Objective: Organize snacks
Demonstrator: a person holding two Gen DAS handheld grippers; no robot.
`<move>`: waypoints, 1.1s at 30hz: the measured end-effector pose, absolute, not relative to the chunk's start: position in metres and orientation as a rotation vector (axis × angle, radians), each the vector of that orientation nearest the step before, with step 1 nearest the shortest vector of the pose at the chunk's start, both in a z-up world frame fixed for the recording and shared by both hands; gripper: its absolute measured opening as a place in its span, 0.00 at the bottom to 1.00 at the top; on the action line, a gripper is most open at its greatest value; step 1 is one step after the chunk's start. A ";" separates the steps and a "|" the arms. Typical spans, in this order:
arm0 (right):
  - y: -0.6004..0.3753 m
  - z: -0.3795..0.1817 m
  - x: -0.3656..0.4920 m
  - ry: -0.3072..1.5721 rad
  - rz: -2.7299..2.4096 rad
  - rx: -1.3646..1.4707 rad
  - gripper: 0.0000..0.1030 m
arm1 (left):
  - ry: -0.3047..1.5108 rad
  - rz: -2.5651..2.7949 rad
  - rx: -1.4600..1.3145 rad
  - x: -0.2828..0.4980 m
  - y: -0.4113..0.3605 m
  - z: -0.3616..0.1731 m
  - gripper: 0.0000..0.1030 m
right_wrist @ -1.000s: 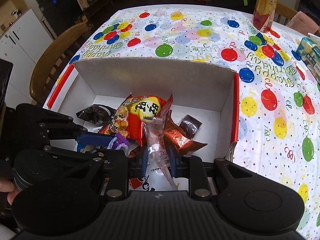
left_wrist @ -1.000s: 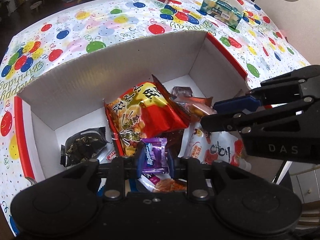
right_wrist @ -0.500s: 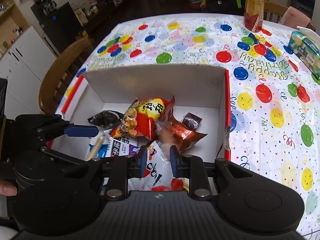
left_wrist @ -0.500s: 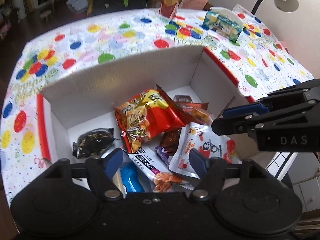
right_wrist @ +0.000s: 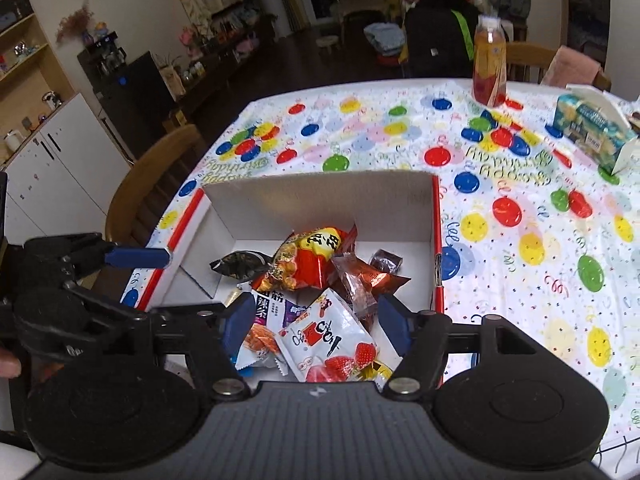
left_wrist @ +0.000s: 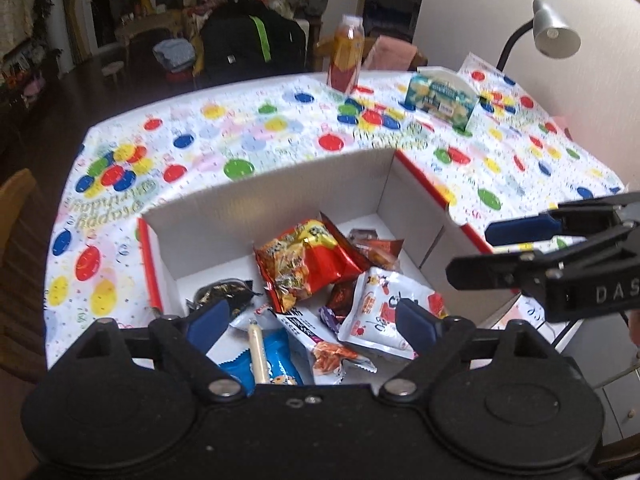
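A white cardboard box (left_wrist: 280,204) (right_wrist: 320,196) with red edges sits on the balloon-print tablecloth and holds several snack packs. A red and yellow bag (left_wrist: 304,264) (right_wrist: 312,258) lies in the middle, a white strawberry pack (left_wrist: 384,308) (right_wrist: 328,340) in front of it, a black packet (left_wrist: 224,292) (right_wrist: 240,262) to the left. My left gripper (left_wrist: 312,320) hangs open above the box's near side, empty. My right gripper (right_wrist: 316,320) is open and empty too, raised over the near edge. Each gripper shows at the side of the other's view.
An orange drink bottle (left_wrist: 346,58) (right_wrist: 490,66) stands at the table's far edge. A blue-green tissue pack (left_wrist: 440,98) (right_wrist: 596,126) lies at the far right. A desk lamp (left_wrist: 552,32) stands by the wall. A wooden chair (right_wrist: 148,184) is at the left side.
Both grippers let go of their candies, which dropped into the box, and opened wide. Both have lifted up and back, so more of the table shows.
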State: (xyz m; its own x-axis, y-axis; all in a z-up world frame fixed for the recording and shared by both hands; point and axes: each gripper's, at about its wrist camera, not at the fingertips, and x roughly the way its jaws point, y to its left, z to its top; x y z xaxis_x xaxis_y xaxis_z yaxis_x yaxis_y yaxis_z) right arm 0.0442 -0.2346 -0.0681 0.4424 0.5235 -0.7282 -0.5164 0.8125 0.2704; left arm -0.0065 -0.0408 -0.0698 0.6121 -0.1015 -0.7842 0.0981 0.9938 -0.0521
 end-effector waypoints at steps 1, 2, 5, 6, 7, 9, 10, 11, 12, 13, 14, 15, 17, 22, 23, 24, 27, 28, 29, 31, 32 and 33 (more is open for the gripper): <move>-0.235 -0.066 0.040 0.897 0.643 0.006 0.66 | 0.894 -0.112 -0.006 -0.009 -0.041 -0.066 0.91; -0.236 -0.063 0.037 0.888 0.640 0.004 0.70 | 0.881 -0.107 -0.008 -0.013 -0.041 -0.062 0.92; -0.239 -0.056 0.027 0.852 0.628 0.002 0.81 | 0.845 -0.099 -0.009 -0.021 -0.040 -0.051 0.96; -0.240 -0.054 0.023 0.839 0.622 0.002 0.81 | 0.835 -0.097 -0.012 -0.024 -0.041 -0.048 0.97; -0.241 -0.052 0.019 0.827 0.616 0.004 0.81 | 0.826 -0.093 -0.013 -0.026 -0.041 -0.045 0.97; -0.242 -0.050 0.013 0.802 0.601 0.016 0.85 | 0.812 -0.089 -0.016 -0.030 -0.041 -0.039 0.98; -0.243 -0.048 0.010 0.787 0.593 0.021 0.89 | 0.806 -0.086 -0.019 -0.032 -0.041 -0.037 0.99; -0.244 -0.047 0.007 0.767 0.583 0.023 0.93 | 0.798 -0.084 -0.023 -0.034 -0.041 -0.035 0.99; -0.246 -0.045 0.003 0.747 0.574 0.027 0.95 | 0.790 -0.084 -0.026 -0.036 -0.041 -0.033 0.99; -0.247 -0.043 0.000 0.728 0.566 0.034 0.99 | 0.785 -0.085 -0.028 -0.038 -0.042 -0.031 0.99; -0.248 -0.042 -0.003 0.708 0.559 0.040 1.00 | 0.780 -0.085 -0.029 -0.040 -0.042 -0.030 0.99; -0.250 -0.040 -0.005 0.690 0.551 0.046 1.00 | 0.776 -0.081 -0.030 -0.042 -0.043 -0.029 0.99; -0.253 -0.038 -0.009 0.663 0.535 0.067 1.00 | 0.771 -0.068 -0.031 -0.046 -0.044 -0.026 0.99; -0.257 -0.035 -0.019 0.622 0.515 0.103 1.00 | 0.737 -0.035 -0.050 -0.057 -0.042 -0.020 1.00; -0.257 -0.035 -0.021 0.615 0.512 0.106 1.00 | 0.728 -0.034 -0.057 -0.059 -0.041 -0.020 1.00; -0.257 -0.035 -0.023 0.610 0.509 0.108 1.00 | 0.724 -0.032 -0.061 -0.061 -0.041 -0.018 1.00; -0.256 -0.034 -0.028 0.603 0.495 0.100 1.00 | 0.714 -0.028 -0.075 -0.065 -0.040 -0.016 1.00; -0.255 -0.034 -0.030 0.599 0.491 0.097 1.00 | 0.710 -0.028 -0.075 -0.067 -0.040 -0.016 1.00; -0.255 -0.034 -0.032 0.597 0.490 0.096 1.00 | 0.706 -0.028 -0.073 -0.068 -0.041 -0.015 1.00; -0.255 -0.033 -0.035 0.591 0.484 0.097 1.00 | 0.698 -0.018 -0.059 -0.071 -0.043 -0.014 1.00; -0.255 -0.033 -0.037 0.592 0.481 0.097 1.00 | 0.695 -0.014 -0.057 -0.072 -0.044 -0.014 1.00; -0.255 -0.033 -0.038 0.595 0.478 0.095 1.00 | 0.693 -0.012 -0.058 -0.072 -0.044 -0.013 1.00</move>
